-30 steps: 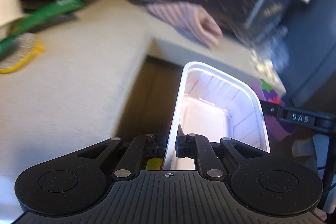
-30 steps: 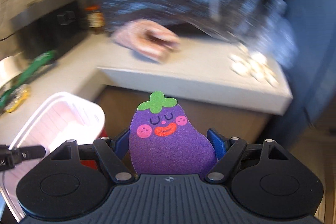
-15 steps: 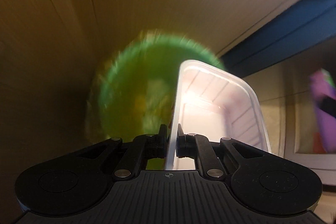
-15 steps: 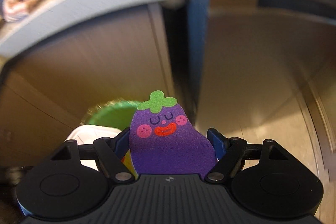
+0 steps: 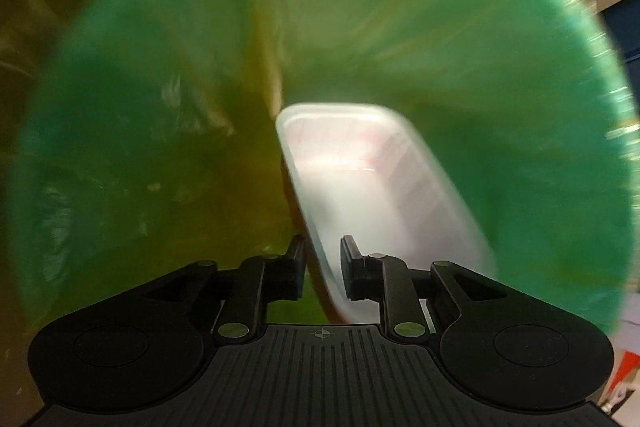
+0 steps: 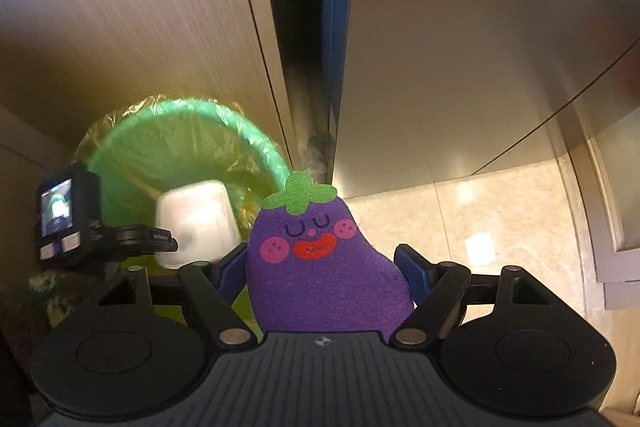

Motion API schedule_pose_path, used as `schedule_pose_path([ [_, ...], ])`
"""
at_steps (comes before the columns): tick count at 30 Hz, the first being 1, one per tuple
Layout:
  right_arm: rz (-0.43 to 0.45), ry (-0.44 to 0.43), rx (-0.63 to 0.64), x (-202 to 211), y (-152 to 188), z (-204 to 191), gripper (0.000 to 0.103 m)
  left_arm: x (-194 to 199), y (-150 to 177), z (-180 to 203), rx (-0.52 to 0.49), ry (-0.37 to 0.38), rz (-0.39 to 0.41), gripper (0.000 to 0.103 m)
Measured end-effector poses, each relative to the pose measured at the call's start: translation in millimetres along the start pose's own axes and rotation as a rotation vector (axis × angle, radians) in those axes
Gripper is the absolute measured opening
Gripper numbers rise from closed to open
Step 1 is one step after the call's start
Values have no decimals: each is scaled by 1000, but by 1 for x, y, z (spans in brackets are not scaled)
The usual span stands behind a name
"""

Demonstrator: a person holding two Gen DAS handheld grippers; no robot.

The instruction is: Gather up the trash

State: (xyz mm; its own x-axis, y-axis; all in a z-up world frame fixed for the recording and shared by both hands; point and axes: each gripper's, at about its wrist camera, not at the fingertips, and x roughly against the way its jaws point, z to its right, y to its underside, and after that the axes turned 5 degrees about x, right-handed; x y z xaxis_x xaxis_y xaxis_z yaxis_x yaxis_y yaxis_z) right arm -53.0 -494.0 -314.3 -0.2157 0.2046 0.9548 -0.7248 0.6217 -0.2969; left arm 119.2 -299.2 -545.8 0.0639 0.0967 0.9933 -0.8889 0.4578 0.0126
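A white plastic tray (image 5: 376, 195) sits between the fingers of my left gripper (image 5: 322, 267), whose jaws stand slightly parted on either side of its rim; the tray tilts over the mouth of a green bin (image 5: 500, 67) lined with a clear bag. The view is blurred. In the right wrist view the tray (image 6: 196, 223) hangs over the same bin (image 6: 176, 143), with the left gripper's camera body (image 6: 66, 215) beside it. My right gripper (image 6: 326, 267) is shut on a purple eggplant-shaped sponge (image 6: 324, 267) with a smiling face, held to the right of the bin.
Brown cabinet doors (image 6: 140, 27) rise behind the bin, with a dark gap and blue edge (image 6: 316, 27) between them. A beige tiled floor (image 6: 500, 227) lies to the right. A red and white object (image 5: 626, 367) shows at the lower right of the left wrist view.
Both grippers dropped from the counter down to the bin. My left gripper moved the tray over the bin mouth and its jaws parted; the tray has tipped. The right gripper keeps the sponge.
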Motion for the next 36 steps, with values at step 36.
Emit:
schedule_pose_path([
  [36,327,-277,405,135,-80,-168,84,507,144,-210,542,158,757,22],
])
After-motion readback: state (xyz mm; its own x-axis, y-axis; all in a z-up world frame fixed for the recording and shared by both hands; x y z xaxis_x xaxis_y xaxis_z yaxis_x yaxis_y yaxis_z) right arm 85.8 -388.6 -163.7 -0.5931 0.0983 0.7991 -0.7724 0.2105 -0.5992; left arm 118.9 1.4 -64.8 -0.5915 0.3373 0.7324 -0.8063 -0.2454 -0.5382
